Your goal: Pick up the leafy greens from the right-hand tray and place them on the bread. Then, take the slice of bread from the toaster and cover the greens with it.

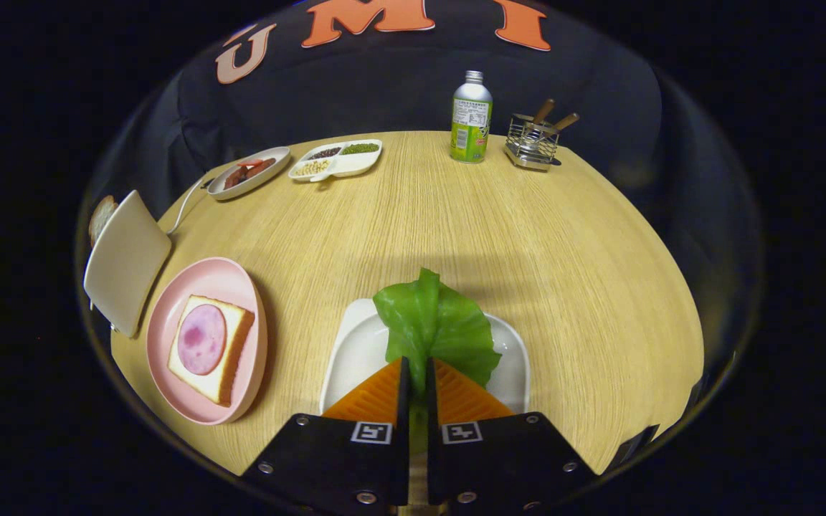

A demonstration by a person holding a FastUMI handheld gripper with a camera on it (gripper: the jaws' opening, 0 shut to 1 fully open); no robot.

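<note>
The tool (417, 369) is pinching the leafy greens (436, 326) between both fingers, over the white tray (355, 344). To its left, the bread (212, 348) with ham is lying on a pink plate (169, 322), beside the toaster (125, 261) on the table (528, 236).

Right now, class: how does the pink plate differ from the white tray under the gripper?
The pink plate is oval and holds bread topped with a ham slice; the white tray is squarish and lies under the leafy greens, which the gripper is shut on. Both rest flat on the wooden table.
</note>
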